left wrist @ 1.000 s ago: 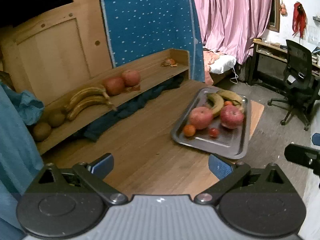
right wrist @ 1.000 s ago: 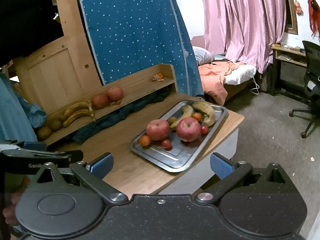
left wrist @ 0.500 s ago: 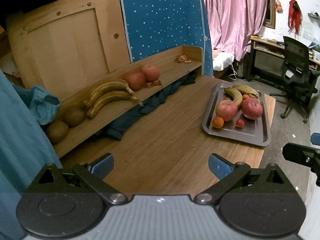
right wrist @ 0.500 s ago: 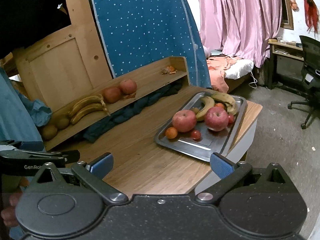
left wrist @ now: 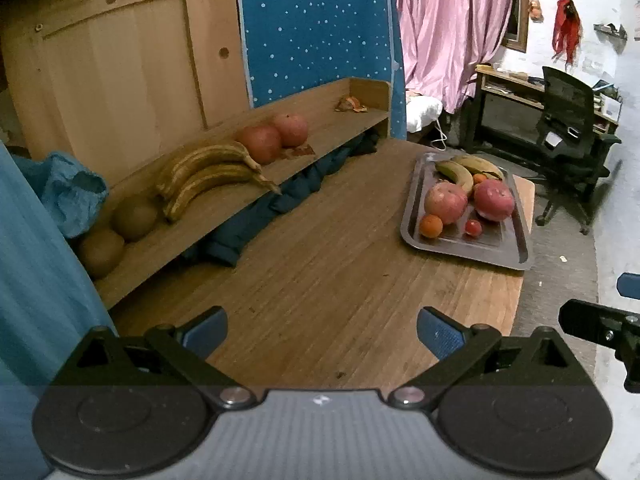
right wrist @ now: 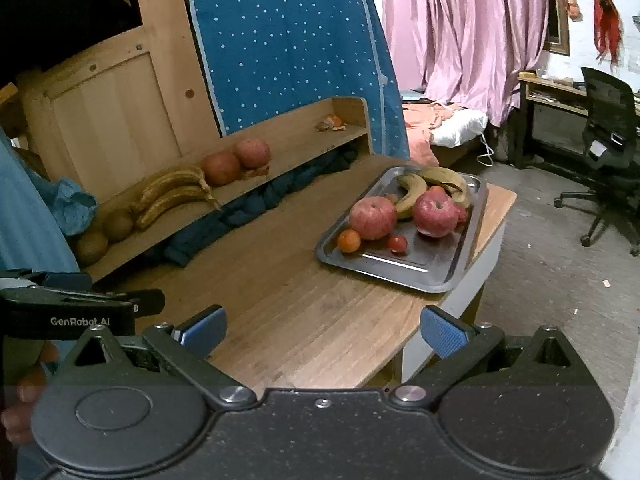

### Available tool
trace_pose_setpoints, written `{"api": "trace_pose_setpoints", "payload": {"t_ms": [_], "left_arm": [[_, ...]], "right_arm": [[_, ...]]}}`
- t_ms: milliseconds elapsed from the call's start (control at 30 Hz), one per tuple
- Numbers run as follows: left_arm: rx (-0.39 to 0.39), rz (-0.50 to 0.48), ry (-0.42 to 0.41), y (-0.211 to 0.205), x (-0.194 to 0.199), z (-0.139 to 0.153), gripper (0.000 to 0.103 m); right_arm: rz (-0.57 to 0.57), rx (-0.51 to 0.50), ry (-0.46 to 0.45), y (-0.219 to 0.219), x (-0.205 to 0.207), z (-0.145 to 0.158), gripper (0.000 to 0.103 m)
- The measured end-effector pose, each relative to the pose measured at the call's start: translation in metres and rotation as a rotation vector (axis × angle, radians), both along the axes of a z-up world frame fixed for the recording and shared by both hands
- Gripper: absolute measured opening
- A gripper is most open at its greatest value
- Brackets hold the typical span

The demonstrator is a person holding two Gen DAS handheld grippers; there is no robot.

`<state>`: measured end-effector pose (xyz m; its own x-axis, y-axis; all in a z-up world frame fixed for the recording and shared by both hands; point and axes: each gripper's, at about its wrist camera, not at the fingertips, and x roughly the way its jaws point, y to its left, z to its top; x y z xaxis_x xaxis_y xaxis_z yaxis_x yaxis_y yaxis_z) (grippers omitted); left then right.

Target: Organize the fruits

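Note:
A metal tray (left wrist: 460, 246) (right wrist: 400, 270) lies at the table's far right end and holds two red apples (left wrist: 446, 202) (right wrist: 373, 217), two bananas (left wrist: 456, 172) (right wrist: 412, 192), an orange (left wrist: 431, 226) (right wrist: 349, 240) and a small tomato (left wrist: 473, 227) (right wrist: 397, 243). On the wooden shelf (left wrist: 224, 216) (right wrist: 296, 140) rest two brown bananas (left wrist: 208, 178) (right wrist: 172, 194), two apples (left wrist: 258, 144) (right wrist: 221, 168) and two kiwis (left wrist: 134, 216) (right wrist: 118, 224). My left gripper (left wrist: 322, 330) hovers open over the bare table, well short of the tray. My right gripper (right wrist: 322, 330) is open at the table's near edge, empty.
Dark blue cloth (left wrist: 280, 204) is stuffed under the shelf. Orange peel (left wrist: 351, 104) lies at the shelf's right end. A blue bag (left wrist: 64, 192) sits at the shelf's left end. An office chair (left wrist: 568, 120), desk and pink curtain (left wrist: 448, 32) stand beyond the table.
Both grippers have pulled back and swung left, so the tray sits farther away and more to the right in both views. Both stay open and empty.

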<state>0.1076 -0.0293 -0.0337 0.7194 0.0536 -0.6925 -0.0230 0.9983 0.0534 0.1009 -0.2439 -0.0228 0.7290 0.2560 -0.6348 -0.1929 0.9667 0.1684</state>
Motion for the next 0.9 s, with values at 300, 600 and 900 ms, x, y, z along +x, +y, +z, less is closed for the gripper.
{"api": "trace_pose_setpoints", "payload": {"t_ms": [300, 600, 900], "left_arm": [[-0.023, -0.033, 0.042, 0.005, -0.007, -0.014, 0.103], [-0.031, -0.045, 0.062, 0.006, -0.012, -0.020, 0.103], [-0.038, -0.038, 0.064, 0.008, -0.014, -0.020, 0.103]], "right_arm": [[-0.017, -0.025, 0.053, 0.010, -0.021, -0.011, 0.102], [-0.041, -0.034, 0.072, 0.011, -0.030, -0.015, 0.102], [-0.039, -0.041, 0.078, 0.013, -0.031, -0.015, 0.102]]}}
